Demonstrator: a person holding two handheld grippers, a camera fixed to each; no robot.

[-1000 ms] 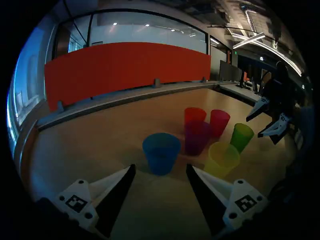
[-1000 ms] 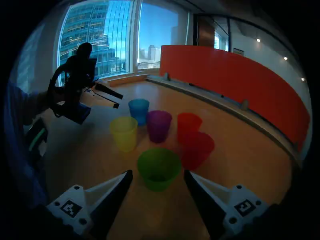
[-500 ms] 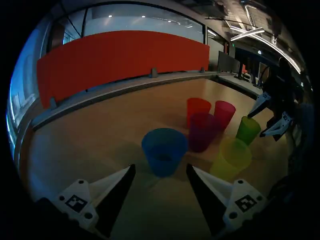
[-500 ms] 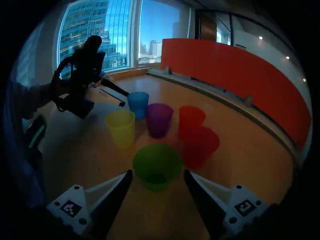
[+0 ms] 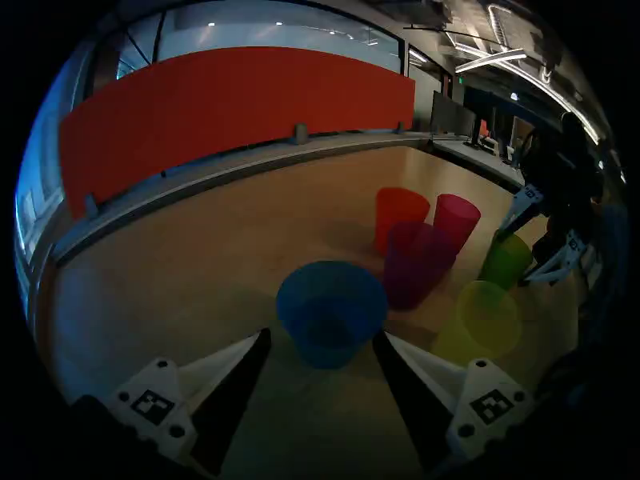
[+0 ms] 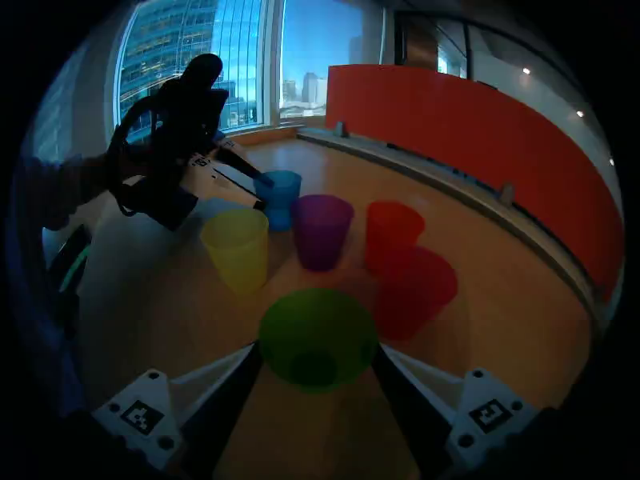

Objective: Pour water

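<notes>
Both sets of jaws stand wide apart: your left gripper [image 5: 320, 334] frames the blue cup [image 5: 332, 308], upright on the table [image 5: 160, 264] right between the fingertips. Your right gripper [image 6: 314, 348] brackets the green cup [image 6: 318, 334] the same way. Whether any finger touches, you can't tell, and the yellow cup [image 6: 236, 248], purple cup [image 6: 322, 230], orange cup [image 6: 392, 234] and red cup [image 6: 418, 290] cluster just beyond.

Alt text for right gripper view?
The right gripper, open, has a green cup between its fingers on a wooden table. Behind stand a yellow cup, purple cup, orange-red cup, red cup and blue cup; the left gripper, open, is at the blue cup.
</notes>
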